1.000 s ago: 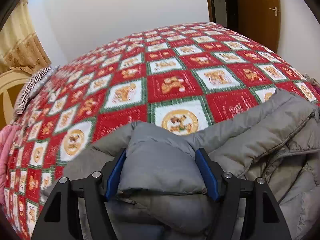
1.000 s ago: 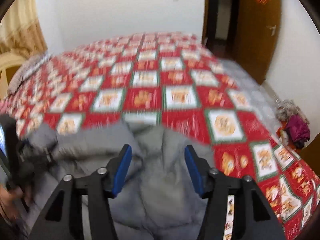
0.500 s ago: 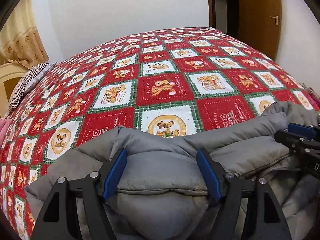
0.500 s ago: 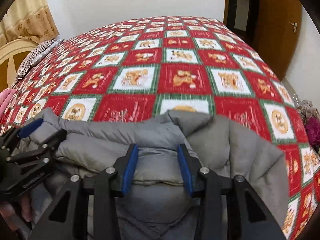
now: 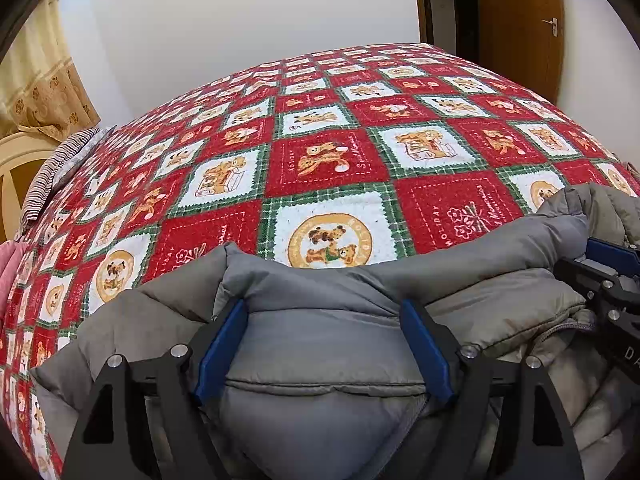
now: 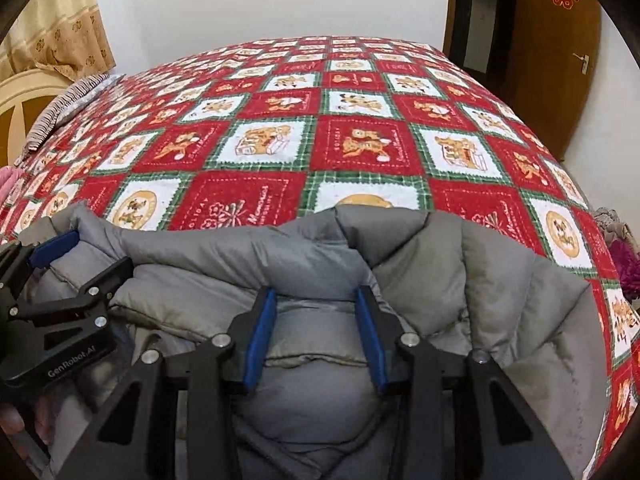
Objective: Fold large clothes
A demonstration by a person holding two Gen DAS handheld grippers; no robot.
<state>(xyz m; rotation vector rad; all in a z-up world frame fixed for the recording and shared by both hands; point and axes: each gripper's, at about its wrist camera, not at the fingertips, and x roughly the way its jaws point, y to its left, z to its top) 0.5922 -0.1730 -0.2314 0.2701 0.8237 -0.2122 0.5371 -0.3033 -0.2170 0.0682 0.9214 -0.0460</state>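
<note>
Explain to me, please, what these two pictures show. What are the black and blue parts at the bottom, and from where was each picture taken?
No robot is here. A person holds a two-finger tool in each hand, with a wide-angle camera on each. One picture looks along the left gripper, the other along the right gripper. Each also shows the other tool at its edge. The blue strips are the finger pads. On the bed lies a red, white and green checked quilt with bear pictures. On its near side is a grey padded winter jacket. Each gripper has a thick bunch of it between its fingers, apparently gripping it for folding.
</note>
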